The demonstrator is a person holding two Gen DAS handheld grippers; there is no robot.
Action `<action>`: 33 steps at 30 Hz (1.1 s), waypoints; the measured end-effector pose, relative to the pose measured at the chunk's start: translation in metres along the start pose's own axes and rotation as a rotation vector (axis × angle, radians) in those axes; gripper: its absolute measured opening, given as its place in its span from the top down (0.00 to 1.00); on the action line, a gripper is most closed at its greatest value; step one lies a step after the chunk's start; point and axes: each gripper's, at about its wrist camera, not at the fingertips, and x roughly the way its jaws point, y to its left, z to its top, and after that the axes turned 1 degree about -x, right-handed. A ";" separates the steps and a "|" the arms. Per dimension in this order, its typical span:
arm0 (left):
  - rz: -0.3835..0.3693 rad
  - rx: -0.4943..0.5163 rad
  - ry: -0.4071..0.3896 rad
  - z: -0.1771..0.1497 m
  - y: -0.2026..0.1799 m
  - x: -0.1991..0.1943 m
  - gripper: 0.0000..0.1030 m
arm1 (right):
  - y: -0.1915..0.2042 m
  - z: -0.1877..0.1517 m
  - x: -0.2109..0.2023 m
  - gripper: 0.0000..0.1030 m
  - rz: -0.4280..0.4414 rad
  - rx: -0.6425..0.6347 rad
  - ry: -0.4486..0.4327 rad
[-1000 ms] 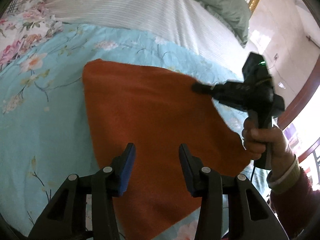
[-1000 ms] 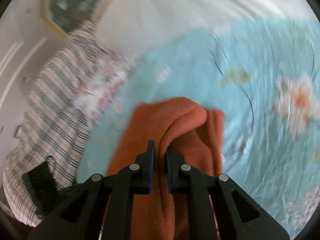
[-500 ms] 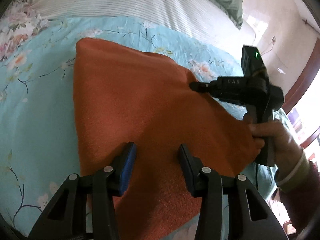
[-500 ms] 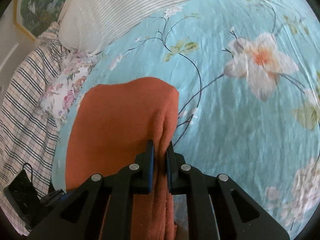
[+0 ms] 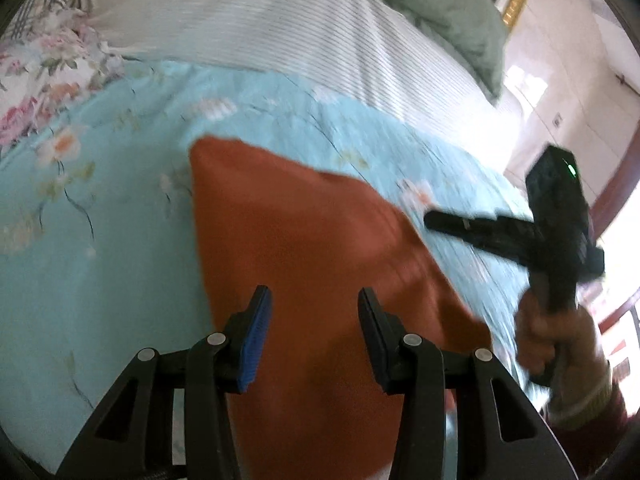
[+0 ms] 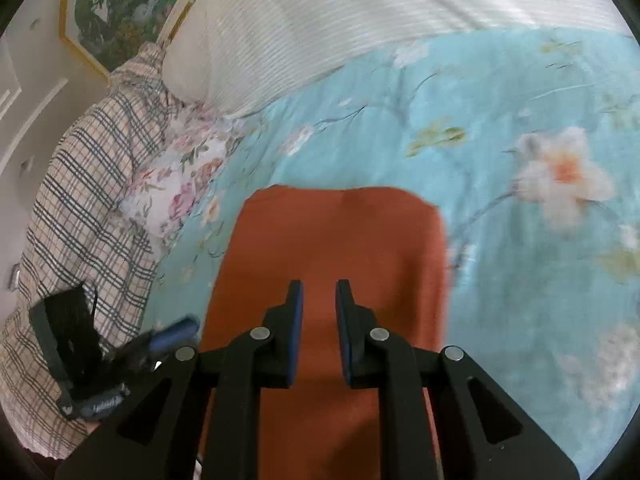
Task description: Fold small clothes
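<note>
Floral blue bedspread underlies everything. Right gripper: jaws parted, nothing held, orange cloth flat directly beneath and ahead. Left gripper: jaws wide apart, empty, above the cloth's near portion. Striped pillow beyond.
</note>
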 end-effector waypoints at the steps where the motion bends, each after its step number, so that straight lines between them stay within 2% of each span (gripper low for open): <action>1: 0.007 -0.009 -0.009 0.008 0.004 0.005 0.57 | 0.000 0.003 0.012 0.82 -0.002 0.004 0.015; 3: 0.012 -0.038 0.000 0.024 0.015 0.023 0.57 | -0.006 0.007 0.033 0.82 -0.015 0.041 0.046; 4: 0.032 -0.055 0.017 0.031 0.022 0.034 0.57 | -0.013 0.009 0.046 0.83 -0.062 0.051 0.061; 6: 0.092 -0.074 0.071 0.040 0.035 0.062 0.68 | -0.029 0.008 0.057 0.90 -0.077 0.072 0.051; 7: 0.116 -0.082 0.101 0.042 0.043 0.075 0.73 | -0.034 0.007 0.059 1.00 -0.070 0.083 0.042; 8: 0.130 -0.086 0.116 0.043 0.048 0.084 0.76 | -0.036 0.007 0.060 1.00 -0.083 0.079 0.033; 12: 0.140 -0.064 0.127 0.051 0.055 0.094 0.75 | -0.038 0.006 0.056 1.00 -0.079 0.076 0.017; 16: 0.160 -0.030 0.118 0.046 0.047 0.081 0.76 | -0.030 -0.001 0.041 0.96 -0.067 0.097 0.013; 20: 0.115 -0.016 0.090 0.029 0.032 0.049 0.76 | -0.018 -0.015 0.016 0.96 -0.063 0.071 0.004; 25: 0.041 0.034 0.075 -0.012 0.009 0.007 0.76 | -0.004 -0.055 -0.014 0.96 -0.046 0.047 0.009; 27: -0.012 0.047 0.080 -0.035 0.003 -0.007 0.75 | -0.005 -0.070 -0.018 0.94 -0.085 0.033 0.024; 28: -0.017 0.054 0.090 -0.043 0.001 -0.009 0.75 | -0.009 -0.079 -0.017 0.95 -0.135 0.030 0.041; 29: -0.007 0.062 0.102 -0.053 -0.001 -0.010 0.75 | -0.014 -0.084 -0.018 0.95 -0.144 0.037 0.044; 33: 0.004 0.036 0.106 -0.077 0.004 -0.013 0.75 | -0.025 -0.099 -0.024 0.95 -0.118 0.073 0.026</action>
